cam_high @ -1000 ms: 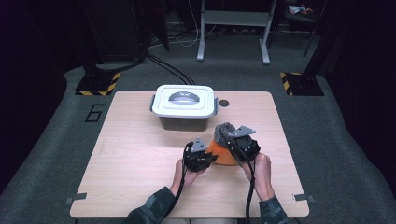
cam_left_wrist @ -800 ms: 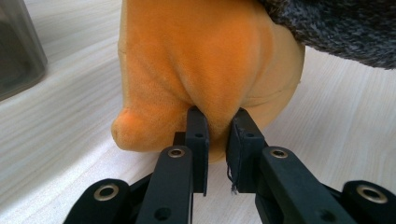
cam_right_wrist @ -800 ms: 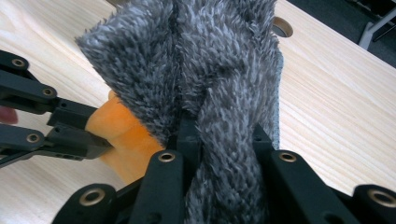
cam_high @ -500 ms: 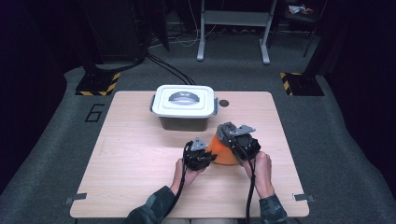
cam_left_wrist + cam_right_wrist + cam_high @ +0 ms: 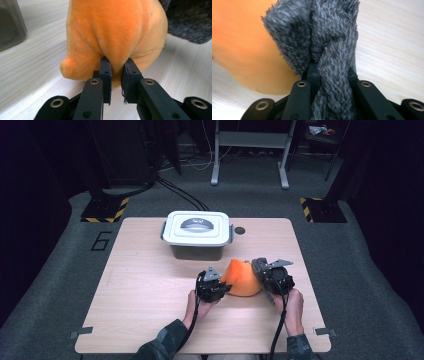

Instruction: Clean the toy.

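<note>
Centrally on the pale wooden tabletop (image 5: pixel 150 285), a soft orange plush toy (image 5: pixel 242 278) sits between both claws. Left claw (image 5: pixel 117 67) is nearly closed, pinching a fold of orange plush. Right claw (image 5: pixel 329 72) is clamped on a fuzzy grey fabric part (image 5: pixel 329 37), which hides its tips. From above, that grey piece is hard to make out.

Pale wooden table (image 5: pixel 140 290), bearing a lidded grey box (image 5: pixel 198 234) and an orange plush (image 5: pixel 242 278).
</note>
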Available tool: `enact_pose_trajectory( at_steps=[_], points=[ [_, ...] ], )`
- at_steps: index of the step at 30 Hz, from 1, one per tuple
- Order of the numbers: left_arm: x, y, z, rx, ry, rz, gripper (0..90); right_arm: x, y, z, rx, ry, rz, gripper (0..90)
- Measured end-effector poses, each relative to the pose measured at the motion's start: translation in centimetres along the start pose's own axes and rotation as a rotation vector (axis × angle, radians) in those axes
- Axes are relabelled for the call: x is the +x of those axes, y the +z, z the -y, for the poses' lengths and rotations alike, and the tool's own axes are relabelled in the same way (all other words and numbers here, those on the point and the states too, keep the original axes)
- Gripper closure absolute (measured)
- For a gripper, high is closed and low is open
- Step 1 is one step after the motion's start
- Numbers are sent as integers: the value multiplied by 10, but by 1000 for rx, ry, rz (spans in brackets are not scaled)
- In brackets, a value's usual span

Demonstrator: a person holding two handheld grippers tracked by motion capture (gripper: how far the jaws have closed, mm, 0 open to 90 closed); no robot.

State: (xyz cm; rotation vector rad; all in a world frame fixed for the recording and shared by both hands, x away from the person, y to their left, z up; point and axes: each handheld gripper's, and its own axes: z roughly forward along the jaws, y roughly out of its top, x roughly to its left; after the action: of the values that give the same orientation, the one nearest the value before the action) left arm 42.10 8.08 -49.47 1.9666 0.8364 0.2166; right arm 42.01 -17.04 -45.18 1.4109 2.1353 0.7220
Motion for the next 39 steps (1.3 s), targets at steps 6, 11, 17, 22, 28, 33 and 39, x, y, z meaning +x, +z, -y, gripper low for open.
enact_pose_trajectory(
  at_steps=[6,11,17,22,28,33,39],
  points=[
    [0,0,0,-5,-9,-4,799,-10,17,13,54,32,-4,744],
    [1,0,0,-8,-13,-4,798,-14,28,18,98,44,-21,741],
    [-1,-3,0,-9,-17,-10,797,-17,5,13,50,47,8,741],
    [-5,-3,-2,-8,-2,-12,795,-5,-31,-5,-44,6,23,740],
    [-6,-3,-5,-7,8,-13,793,34,-46,-34,-68,-109,-58,735],
    [-5,-2,-4,2,3,-16,793,61,-33,-47,-45,-193,-71,733],
    [0,-1,-2,3,-7,-5,793,57,-26,-43,-47,-168,-82,734]
  ],
)
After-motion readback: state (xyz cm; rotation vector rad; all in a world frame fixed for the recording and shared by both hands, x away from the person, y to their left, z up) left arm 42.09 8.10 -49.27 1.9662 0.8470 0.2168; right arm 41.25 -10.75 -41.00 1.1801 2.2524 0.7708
